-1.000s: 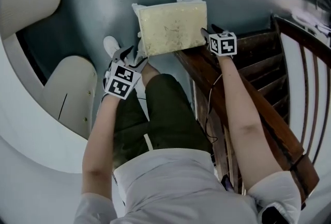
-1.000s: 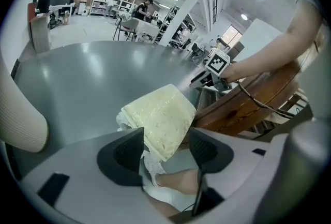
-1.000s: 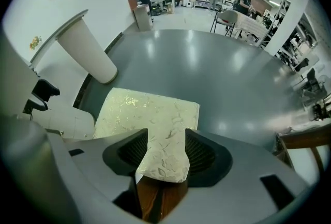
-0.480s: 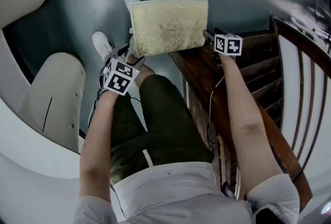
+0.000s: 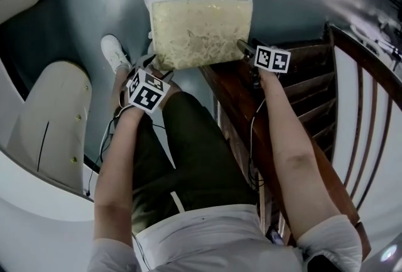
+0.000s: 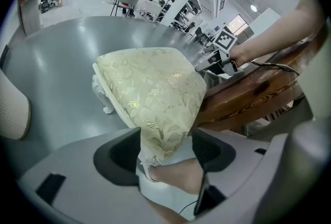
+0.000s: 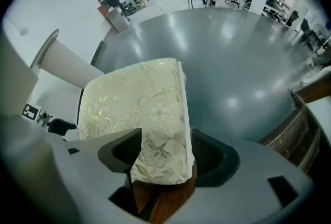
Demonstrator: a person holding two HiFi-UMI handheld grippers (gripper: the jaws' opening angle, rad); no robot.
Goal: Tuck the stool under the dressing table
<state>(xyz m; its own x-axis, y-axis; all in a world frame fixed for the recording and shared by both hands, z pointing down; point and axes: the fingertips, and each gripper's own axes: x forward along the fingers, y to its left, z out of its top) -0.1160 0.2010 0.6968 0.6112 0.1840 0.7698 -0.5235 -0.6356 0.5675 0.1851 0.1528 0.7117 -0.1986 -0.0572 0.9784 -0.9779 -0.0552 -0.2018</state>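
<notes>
Opening — left gripper (image 6: 165, 149), right gripper (image 7: 165, 154) fingers (image 7: 122, 151) apart astride stool (image 5: 201, 29) | seat-up, long axis left-right

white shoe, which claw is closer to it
Left. The left claw is at the stool's left corner, beside the white shoe; the right claw is at its right edge, over the wooden table. Both have just been opening, stool cushion between their jaws.
</notes>
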